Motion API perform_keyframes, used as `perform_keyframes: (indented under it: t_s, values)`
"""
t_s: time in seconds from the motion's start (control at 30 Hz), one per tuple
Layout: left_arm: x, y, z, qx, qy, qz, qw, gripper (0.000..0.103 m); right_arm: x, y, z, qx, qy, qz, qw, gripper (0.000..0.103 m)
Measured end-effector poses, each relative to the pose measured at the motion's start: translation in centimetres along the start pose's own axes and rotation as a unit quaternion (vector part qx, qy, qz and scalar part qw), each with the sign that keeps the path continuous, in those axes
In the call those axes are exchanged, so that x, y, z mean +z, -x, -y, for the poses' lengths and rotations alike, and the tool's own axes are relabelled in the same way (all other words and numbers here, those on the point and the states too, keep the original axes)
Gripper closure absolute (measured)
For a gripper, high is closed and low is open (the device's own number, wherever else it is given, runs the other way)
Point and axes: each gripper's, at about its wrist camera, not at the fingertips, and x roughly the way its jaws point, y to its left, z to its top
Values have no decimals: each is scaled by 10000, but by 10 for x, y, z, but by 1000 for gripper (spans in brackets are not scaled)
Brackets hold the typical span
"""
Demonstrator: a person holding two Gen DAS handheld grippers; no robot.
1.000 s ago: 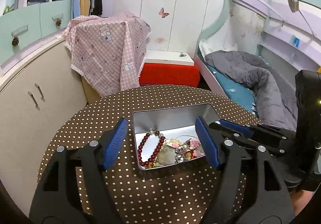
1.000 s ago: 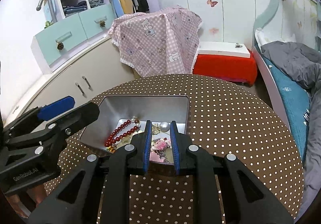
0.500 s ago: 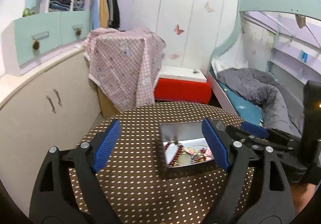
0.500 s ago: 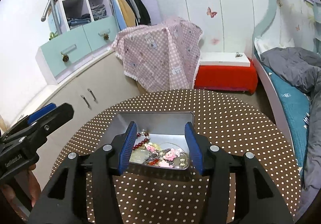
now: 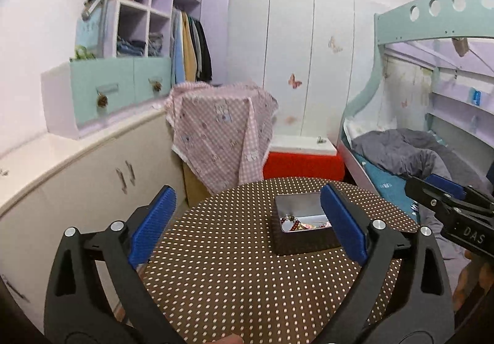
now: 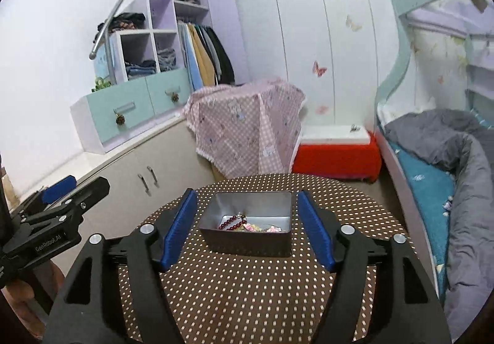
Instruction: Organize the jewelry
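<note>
Both grippers hang empty above the dotted table [image 6: 247, 291]: left gripper [image 5: 247, 225] spreading wide, right gripper [image 6: 247, 228] still widening. The jewelry [image 6: 247, 225] lies in the tin [image 6: 247, 243], frame centre.

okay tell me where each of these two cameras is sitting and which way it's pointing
Left wrist: sits on the left gripper, jaws opening and empty, looking across the dotted table toward the tin; the right gripper shows at the right edge.
Right wrist: sits on the right gripper, jaws opening and empty, facing the tin; the left gripper and a hand show at the left.
Shared: table, tin, jewelry, pink cloth.
</note>
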Motion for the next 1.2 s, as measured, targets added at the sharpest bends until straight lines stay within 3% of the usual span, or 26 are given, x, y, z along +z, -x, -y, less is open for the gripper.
perform_keyframes:
  t_s: [0.33,0.47,0.8,1.2]
  values:
    - [-16,82,4,-222,-54,474,9986,6,-29,87,-34,-566,422,598,9957,22]
    - [-25,112,1,-381,8,627,9973,6,-41,116,-47,-493,491,801,9944,14]
    - [-47,173,-2,-497,-99,956,9941,6,-68,174,-71,-547,554,1230,9893,10]
    - [-58,241,5,-335,-275,1592,9863,6,-85,227,-88,-438,558,1648,9838,8]
